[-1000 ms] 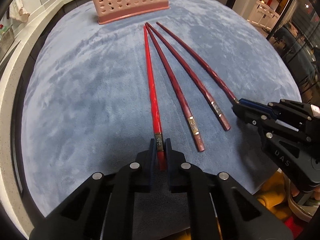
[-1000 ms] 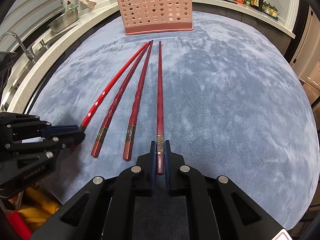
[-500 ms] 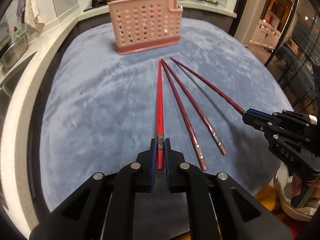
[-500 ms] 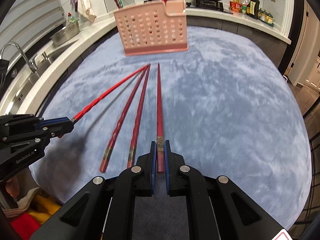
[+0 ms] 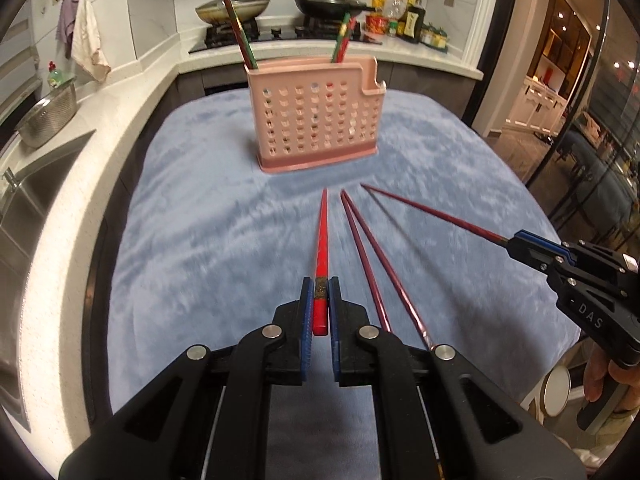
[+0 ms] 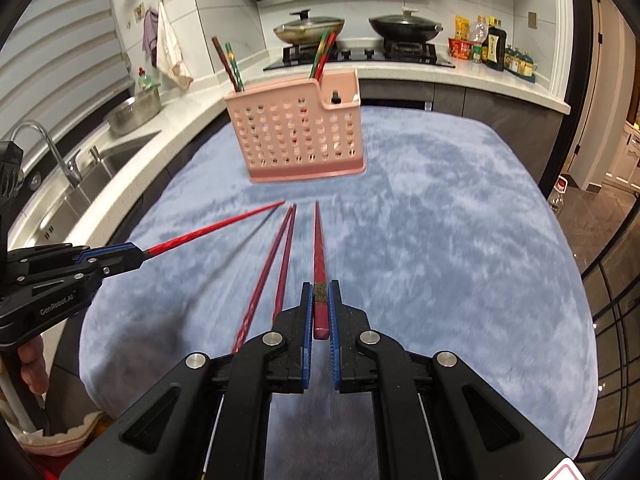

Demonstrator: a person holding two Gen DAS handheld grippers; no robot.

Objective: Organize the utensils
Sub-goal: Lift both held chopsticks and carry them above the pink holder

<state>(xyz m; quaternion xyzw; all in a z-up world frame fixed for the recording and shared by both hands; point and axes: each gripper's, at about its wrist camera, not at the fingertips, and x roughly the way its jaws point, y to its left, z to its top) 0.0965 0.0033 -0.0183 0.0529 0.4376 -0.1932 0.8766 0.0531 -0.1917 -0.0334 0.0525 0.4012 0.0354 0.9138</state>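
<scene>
Left gripper (image 5: 320,292) is clamping a red chopstick (image 5: 322,236); right gripper (image 6: 320,294) is clamping a dark one (image 6: 319,240). Each is pinching near one end, risking pivoting and missing the pink holder (image 5: 314,118).

You lift both tongs off the worktop: the bright red chopstick (image 5: 321,240) and the dark red chopstick (image 6: 319,240) rise, tips pointing toward the far edge.

Open blue cloth (image 5: 200,240) leads to pink holder (image 5: 316,120).

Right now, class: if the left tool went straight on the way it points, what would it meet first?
Probably the blue cloth just short of the pink basket; the left tool points down, though depth is unclear.
</scene>
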